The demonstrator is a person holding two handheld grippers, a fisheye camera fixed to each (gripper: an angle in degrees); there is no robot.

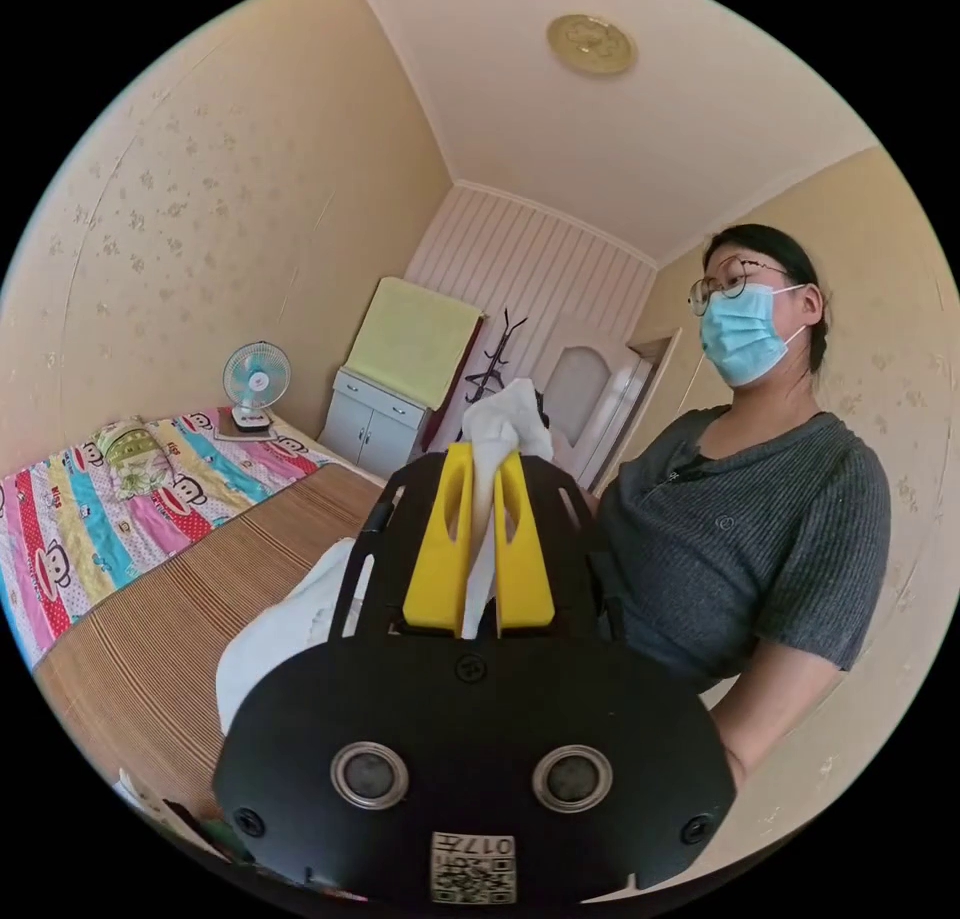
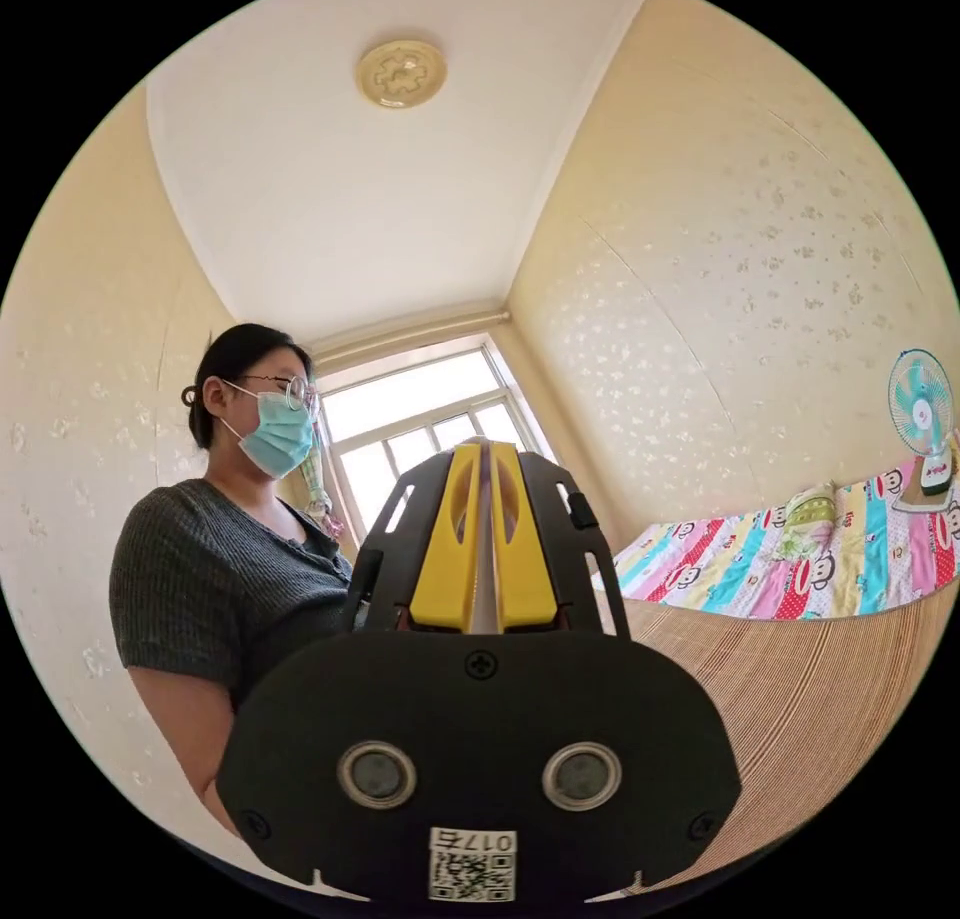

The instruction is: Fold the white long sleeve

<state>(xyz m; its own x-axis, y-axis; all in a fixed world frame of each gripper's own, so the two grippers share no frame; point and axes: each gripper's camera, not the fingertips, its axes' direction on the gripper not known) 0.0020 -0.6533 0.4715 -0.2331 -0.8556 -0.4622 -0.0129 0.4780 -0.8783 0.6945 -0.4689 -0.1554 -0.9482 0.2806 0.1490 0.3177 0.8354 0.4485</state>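
In the left gripper view, my left gripper points upward, its yellow jaws shut on the white long sleeve. The cloth bunches above the jaw tips, and more of it hangs down to the left of the gripper over the woven mat. In the right gripper view, my right gripper also points up with its jaws pressed together. A thin strip of white cloth shows between them. The rest of the garment is hidden behind the gripper body.
A person in a grey top stands close behind the grippers and also appears at the left. The bed has a colourful sheet and a small fan. A grey cabinet, a coat rack, a door and a window line the walls.
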